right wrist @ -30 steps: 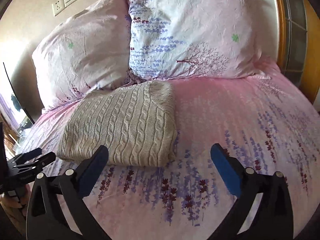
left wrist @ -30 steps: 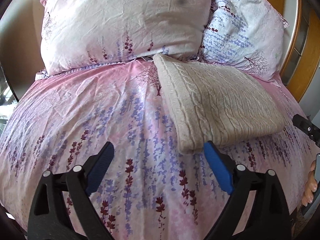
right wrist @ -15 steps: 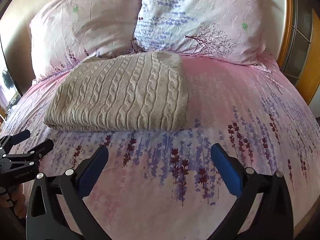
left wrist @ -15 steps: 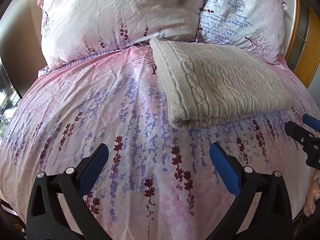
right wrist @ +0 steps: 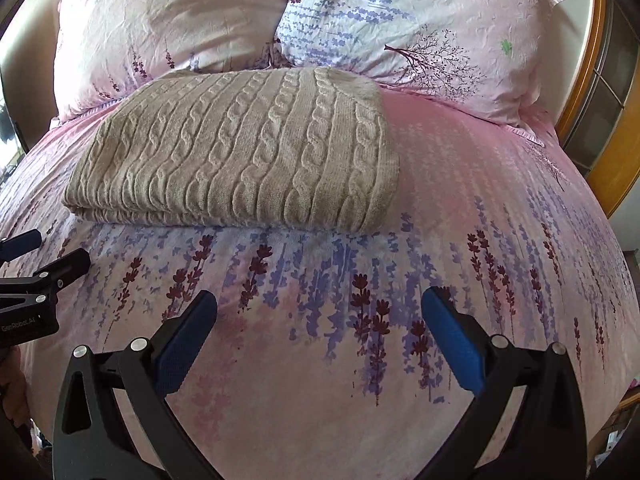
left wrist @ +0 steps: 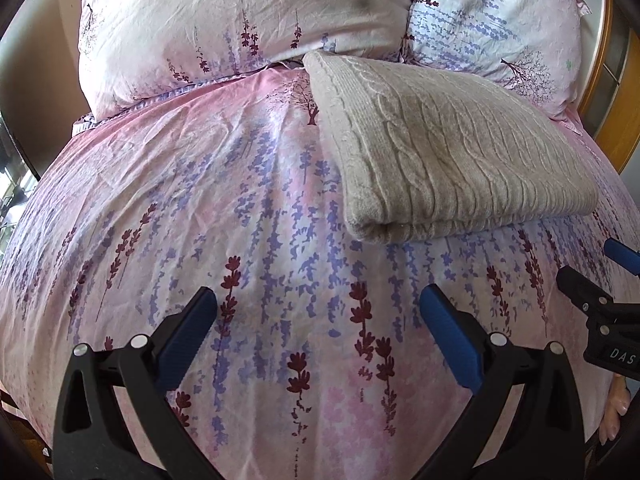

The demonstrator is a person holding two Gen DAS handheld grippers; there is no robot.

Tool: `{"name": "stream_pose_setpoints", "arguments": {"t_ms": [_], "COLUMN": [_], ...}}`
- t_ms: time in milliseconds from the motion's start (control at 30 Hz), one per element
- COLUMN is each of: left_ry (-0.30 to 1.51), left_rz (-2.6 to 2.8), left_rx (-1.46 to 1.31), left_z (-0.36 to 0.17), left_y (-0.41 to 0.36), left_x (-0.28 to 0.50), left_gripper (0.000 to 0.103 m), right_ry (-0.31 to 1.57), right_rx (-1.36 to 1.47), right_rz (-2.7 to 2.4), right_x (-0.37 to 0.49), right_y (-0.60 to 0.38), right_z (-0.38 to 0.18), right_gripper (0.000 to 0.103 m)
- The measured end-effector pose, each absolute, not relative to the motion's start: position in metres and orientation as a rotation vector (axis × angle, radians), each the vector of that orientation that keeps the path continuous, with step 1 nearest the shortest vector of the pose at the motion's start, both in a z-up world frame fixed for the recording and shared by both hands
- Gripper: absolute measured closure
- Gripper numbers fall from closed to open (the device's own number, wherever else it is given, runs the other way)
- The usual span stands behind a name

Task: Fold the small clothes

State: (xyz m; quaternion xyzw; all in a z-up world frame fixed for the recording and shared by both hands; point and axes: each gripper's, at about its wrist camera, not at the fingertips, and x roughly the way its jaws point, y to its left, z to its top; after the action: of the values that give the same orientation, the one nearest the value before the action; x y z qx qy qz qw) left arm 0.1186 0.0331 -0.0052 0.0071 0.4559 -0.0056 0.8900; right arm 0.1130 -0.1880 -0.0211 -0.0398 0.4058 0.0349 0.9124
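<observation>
Over on the left wrist view, the left gripper [left wrist: 316, 312] hangs above the bed [left wrist: 224, 184] with its jaws spread wide and nothing between them, just floral cover underneath. The knit sweater [left wrist: 444, 160] sits a bit ahead and to the right of it, already folded into a thick rectangle, its rolled edge facing the camera and its far end tucked against the pillows [left wrist: 240, 12]. You can spot the right gripper [left wrist: 600, 292] poking in at the right edge, clear of the sweater too. Switching to the right wrist view, the right gripper [right wrist: 318, 316] is the same story: jaws gaping, empty, pointed down at the cover short of the sweater's [right wrist: 240, 152] near edge, with the left gripper [right wrist: 36, 264] peeking in from the left side. From here the cable pattern runs front to back and the stack looks tidy, corners pretty square. So my read is the folding on this piece is basically finished and both hands are let go of it. Next move, I'd guess, is either one more fold or backing off; a further fold would mean getting a jaw under that thick near edge on each side, and knit this bulky might spring open. Surface is a soft bed with a pink lavender-print duvet, lightly wrinkled, two matching pillows at the head, wooden headboard [right wrist: 588, 92] on the right, bright daylight.
</observation>
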Motion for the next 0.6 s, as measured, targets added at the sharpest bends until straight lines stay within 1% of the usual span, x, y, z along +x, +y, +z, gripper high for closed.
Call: {"name": "stream_pose_setpoints", "arguments": {"t_ms": [300,600], "left_ry": [0.947,0.946], "left_rz": [-0.026,-0.031], "left_rx": [0.017,0.018], "left_z": [-0.005,-0.006], "left_y": [0.032,0.033], "left_x": [0.119,0.119], "left_gripper": [0.002,0.002], "right_ry": [0.886,0.886], "right_rx": [0.005,-0.001], "right_rz": [0.071,0.075], "right_x": [0.119,0.12], "right_y": [-0.199,-0.198], "right_z": [-0.027,-0.027], "right_gripper": [0.001,0.001]}}
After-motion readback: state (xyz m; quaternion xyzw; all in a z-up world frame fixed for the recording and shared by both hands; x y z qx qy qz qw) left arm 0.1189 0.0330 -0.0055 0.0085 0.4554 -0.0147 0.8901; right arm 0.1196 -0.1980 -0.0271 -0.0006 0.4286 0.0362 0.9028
